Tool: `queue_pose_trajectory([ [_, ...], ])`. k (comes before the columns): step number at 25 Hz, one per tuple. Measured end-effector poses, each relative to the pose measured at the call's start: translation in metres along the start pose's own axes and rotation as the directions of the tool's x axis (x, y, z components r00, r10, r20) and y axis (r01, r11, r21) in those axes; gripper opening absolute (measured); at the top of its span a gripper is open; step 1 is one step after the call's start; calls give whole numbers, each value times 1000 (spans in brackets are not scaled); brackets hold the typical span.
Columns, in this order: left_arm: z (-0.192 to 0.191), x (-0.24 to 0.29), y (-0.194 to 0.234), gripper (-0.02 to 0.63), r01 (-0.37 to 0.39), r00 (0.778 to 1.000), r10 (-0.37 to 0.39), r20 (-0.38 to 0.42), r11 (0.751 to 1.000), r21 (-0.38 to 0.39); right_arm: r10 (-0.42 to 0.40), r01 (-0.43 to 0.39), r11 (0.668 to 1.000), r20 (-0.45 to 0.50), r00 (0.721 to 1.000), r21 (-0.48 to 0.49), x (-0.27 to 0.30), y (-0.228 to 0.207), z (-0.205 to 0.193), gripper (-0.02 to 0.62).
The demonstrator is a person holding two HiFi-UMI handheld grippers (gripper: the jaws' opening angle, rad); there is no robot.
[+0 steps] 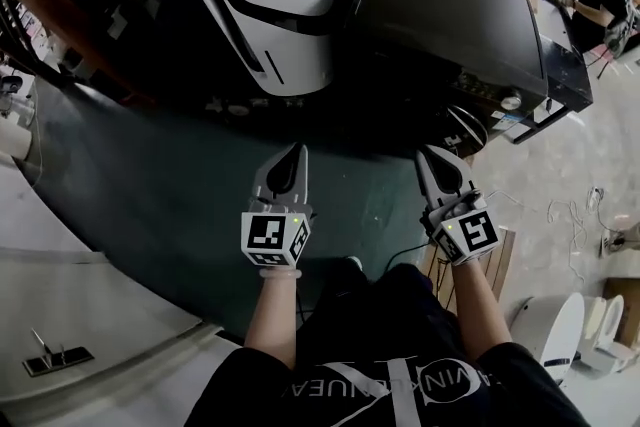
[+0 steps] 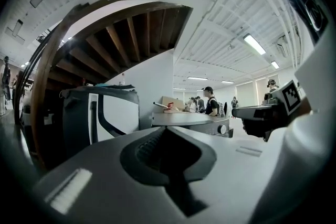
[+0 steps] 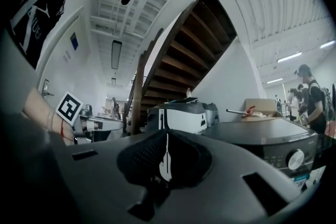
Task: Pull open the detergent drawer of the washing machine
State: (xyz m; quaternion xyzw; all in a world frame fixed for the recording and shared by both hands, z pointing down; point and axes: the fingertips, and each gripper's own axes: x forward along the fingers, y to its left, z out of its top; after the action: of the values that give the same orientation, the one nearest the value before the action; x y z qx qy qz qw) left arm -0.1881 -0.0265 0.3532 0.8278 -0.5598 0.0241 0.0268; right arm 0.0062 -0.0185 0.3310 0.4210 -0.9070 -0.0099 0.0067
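Head view: green floor (image 1: 150, 205) lies before the dark washing machine (image 1: 450, 25); left hand-held gripper (image 1: 298, 153) and right hand-held gripper (image 1: 430, 155) both closed, empty.

Left gripper (image 1: 298, 153) and right gripper (image 1: 430, 156) point level, jaws together.

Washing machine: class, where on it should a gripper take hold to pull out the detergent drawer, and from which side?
Likely the drawer front in the control strip beside the knob, approached level from the front of the washing machine, which faces the person. The strip is too dark to show a handle. The nearer right gripper is shut and must open.
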Motion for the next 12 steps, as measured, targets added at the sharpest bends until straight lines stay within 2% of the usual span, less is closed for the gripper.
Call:
queue_pose_trajectory([
  [5, -6, 19, -15, 9, 59, 998, -60, -19, 998, -25, -19, 19, 999, -19, 1000, 35, 3, -1, 4, 15],
  [12, -14, 51, -30, 9, 113, 992, -114, -44, 993, -29, -7, 8, 1000, -29, 1000, 19, 15, -11, -8, 15],
])
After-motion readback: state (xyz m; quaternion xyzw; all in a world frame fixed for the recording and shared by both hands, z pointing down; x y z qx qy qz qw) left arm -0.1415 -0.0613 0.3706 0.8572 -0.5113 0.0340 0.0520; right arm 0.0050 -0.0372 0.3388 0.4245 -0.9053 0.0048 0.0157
